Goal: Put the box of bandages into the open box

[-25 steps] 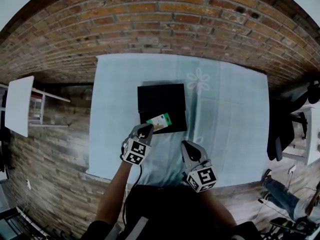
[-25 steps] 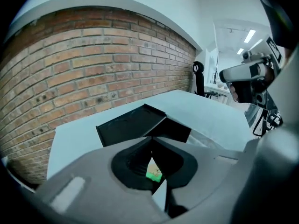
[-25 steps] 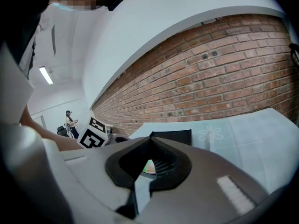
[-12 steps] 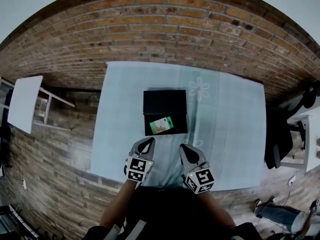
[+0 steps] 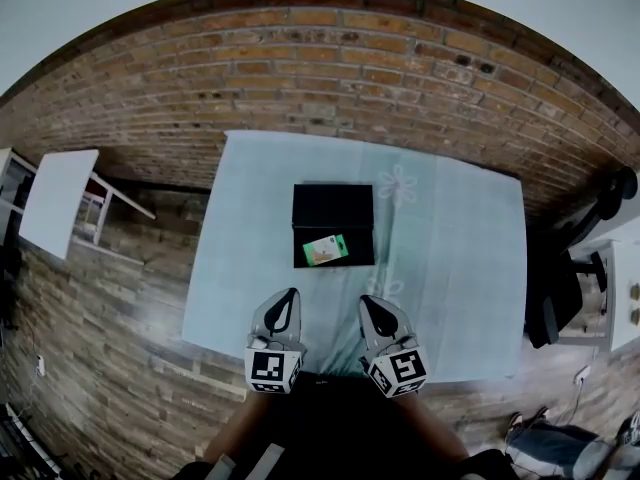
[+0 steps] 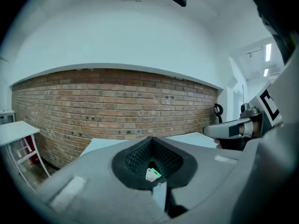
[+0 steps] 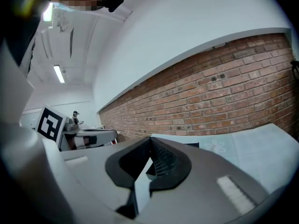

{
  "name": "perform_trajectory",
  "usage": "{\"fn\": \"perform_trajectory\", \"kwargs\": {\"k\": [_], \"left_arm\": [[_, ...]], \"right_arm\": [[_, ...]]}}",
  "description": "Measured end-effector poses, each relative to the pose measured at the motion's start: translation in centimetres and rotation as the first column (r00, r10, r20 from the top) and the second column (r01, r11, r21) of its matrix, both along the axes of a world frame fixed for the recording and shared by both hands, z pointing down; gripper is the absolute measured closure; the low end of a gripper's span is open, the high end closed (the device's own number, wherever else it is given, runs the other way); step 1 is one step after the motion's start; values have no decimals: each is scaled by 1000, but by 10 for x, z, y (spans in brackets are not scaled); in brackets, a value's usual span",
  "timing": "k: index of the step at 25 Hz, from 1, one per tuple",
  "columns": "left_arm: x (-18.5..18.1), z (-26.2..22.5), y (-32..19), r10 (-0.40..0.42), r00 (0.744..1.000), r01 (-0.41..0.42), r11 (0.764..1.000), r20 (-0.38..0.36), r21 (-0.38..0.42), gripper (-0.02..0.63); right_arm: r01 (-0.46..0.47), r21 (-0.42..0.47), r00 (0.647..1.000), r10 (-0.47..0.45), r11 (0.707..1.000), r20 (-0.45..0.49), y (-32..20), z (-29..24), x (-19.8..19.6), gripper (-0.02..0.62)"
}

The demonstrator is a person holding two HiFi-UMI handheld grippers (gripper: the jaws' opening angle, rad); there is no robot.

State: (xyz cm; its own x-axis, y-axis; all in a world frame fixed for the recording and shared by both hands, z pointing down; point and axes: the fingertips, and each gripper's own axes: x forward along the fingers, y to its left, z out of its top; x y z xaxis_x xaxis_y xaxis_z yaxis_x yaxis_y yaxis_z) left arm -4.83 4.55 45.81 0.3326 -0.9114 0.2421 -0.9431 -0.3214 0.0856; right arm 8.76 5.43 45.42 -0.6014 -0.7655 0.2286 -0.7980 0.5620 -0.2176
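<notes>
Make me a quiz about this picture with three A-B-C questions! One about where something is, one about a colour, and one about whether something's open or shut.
1. Where is the bandage box?
A. On the floor
B. In a gripper
C. In the open box

2. What colour is the open box?
A. Black
B. Red
C. Yellow

3. How is the left gripper?
A. Wide open
B. Shut and empty
C. Shut on the bandage box

Answers:
1 C: it lies inside the box, at its near left corner.
2 A: its walls and bottom are black.
3 B: its jaws meet with nothing between them, and it sits apart from the box.
</notes>
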Motion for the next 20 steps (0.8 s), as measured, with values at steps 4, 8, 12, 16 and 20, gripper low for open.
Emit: {"fn": "perform_trajectory", "kwargs": {"k": [4,8,12,16,20], "left_arm": [[-8,-15,18,-53,998,54,998,-23,33,606],[-3,-12,35,-67,998,67,997,-20,29,606],[5,-10,41,-47,999,47,998,-19,30,606],[10,-8,44,-29,999,30,999,-26,26,606],[12,-11,47,-23,999,24,999,-27,33,606]], "right_arm": [[10,23,1000,-10,1000,14,17,-9,-3,595],[31,45,999,-32,998,8,29,-14,-7,595],[41,63,999,-42,997,4,35,-18,-8,595],[44,65,999,-45,997,14,37,-20,-8,595],[46,60,999,-48,997,20,40,-19,-7,595]]}}
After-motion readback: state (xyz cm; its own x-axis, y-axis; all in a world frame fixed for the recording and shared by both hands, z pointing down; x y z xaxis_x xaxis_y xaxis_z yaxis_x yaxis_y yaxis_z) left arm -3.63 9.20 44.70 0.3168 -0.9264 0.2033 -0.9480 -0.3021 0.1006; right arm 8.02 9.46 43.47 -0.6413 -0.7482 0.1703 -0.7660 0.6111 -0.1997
